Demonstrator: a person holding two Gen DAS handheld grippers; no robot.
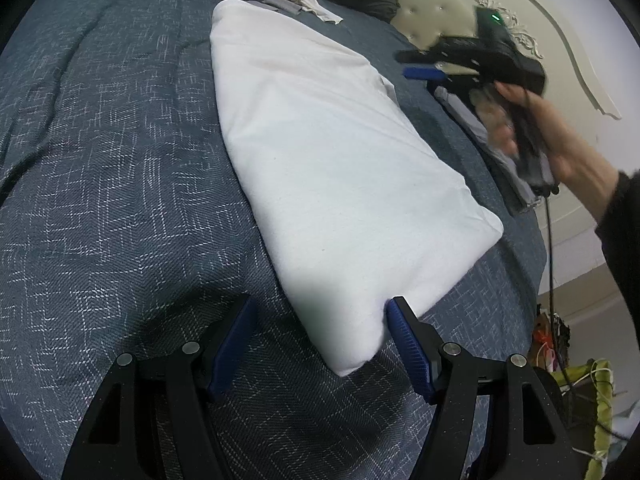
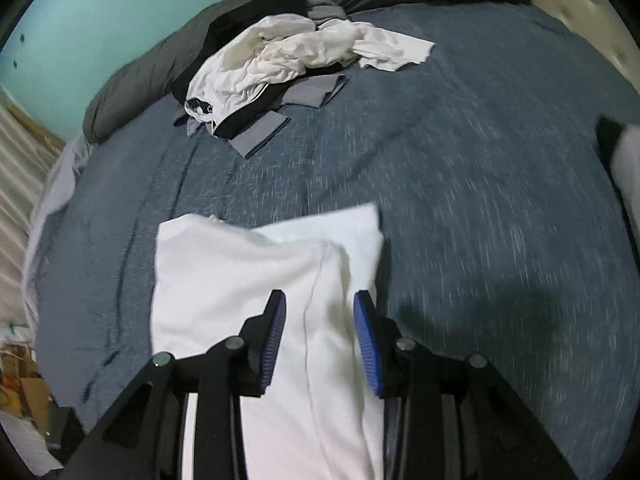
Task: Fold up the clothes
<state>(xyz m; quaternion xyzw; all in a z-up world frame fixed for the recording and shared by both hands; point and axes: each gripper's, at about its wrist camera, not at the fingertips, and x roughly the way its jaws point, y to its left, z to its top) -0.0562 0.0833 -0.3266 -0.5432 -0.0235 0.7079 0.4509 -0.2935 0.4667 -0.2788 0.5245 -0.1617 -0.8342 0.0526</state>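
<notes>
Blue woven bedspread carries a folded white garment near its centre. Left gripper hovers with jaws spread, one pad at the garment's near corner. Unfolded clothes lie heaped toward the far edge. Right gripper, blurred, appears parted above the garment, grasping nothing.
</notes>
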